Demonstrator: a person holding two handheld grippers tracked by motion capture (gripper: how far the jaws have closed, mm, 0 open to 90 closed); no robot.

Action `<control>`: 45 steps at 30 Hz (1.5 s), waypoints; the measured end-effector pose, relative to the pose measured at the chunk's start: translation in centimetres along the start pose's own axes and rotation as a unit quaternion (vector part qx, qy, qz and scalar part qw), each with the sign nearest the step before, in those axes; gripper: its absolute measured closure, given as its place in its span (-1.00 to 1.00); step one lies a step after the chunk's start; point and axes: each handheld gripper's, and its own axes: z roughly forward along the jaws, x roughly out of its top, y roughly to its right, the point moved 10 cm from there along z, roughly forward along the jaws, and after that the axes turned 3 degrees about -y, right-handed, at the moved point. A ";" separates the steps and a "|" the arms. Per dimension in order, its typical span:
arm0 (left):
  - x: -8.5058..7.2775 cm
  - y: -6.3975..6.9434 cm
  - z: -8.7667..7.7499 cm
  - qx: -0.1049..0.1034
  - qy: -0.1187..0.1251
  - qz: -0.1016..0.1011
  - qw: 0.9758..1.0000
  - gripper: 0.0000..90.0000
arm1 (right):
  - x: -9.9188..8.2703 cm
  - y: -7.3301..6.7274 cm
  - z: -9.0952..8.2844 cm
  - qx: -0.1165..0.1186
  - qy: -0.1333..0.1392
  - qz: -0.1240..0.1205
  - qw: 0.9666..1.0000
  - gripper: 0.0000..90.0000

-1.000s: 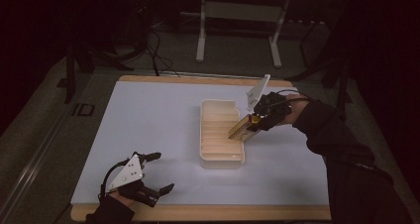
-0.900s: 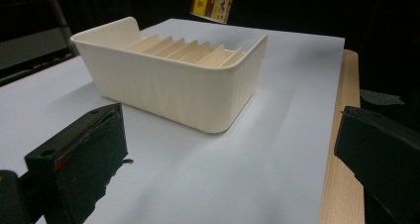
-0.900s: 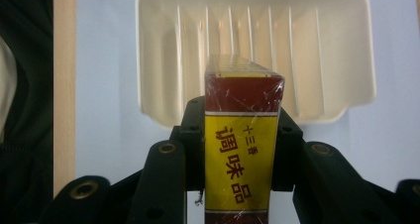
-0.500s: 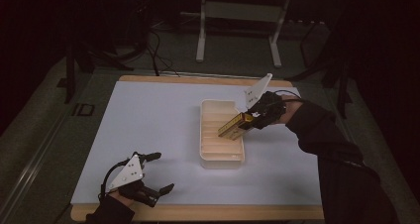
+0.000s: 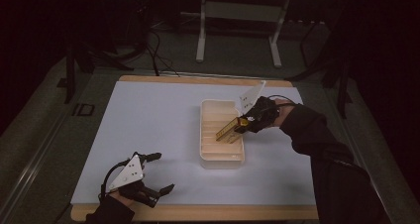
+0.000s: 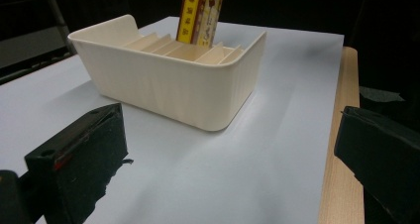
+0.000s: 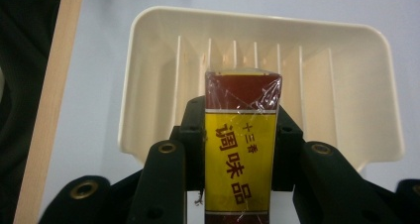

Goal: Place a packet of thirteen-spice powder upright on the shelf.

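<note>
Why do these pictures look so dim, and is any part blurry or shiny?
High view: only the white table sheet is lit, the surroundings nearly black. Left gripper view: the near black jaws are soft and out of focus, the cream tray sharp. Right gripper view: the yellow box has crinkly wrap that catches small glints.

Yellow box (image 7: 241, 177): lower end cut off by the bottom edge in the right gripper view, flanks covered by the right gripper (image 7: 241, 149). Top cut off in the left gripper view, foot hidden behind the cream tray (image 6: 198, 92) wall. Left gripper (image 6: 237, 154): both jaws cropped at frame edges.
</note>
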 end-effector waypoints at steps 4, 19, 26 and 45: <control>0.0 0.0 0.0 0.000 0.000 0.000 1.000 -1.00 | -0.5 0.0 0.5 0.000 -0.016 0.000 1.000 0.50; -0.1 0.0 0.0 -0.001 -0.003 0.003 1.000 -1.00 | -1.0 0.1 3.8 0.017 -0.044 0.006 0.999 0.49; -0.1 0.1 0.0 -0.001 -0.002 0.003 1.000 -1.00 | -0.8 0.0 5.3 0.025 -0.057 0.009 0.998 0.49; -0.1 0.2 0.0 -0.003 -0.004 0.005 1.000 -1.00 | 0.3 -0.1 7.5 0.033 -0.046 0.025 0.998 0.37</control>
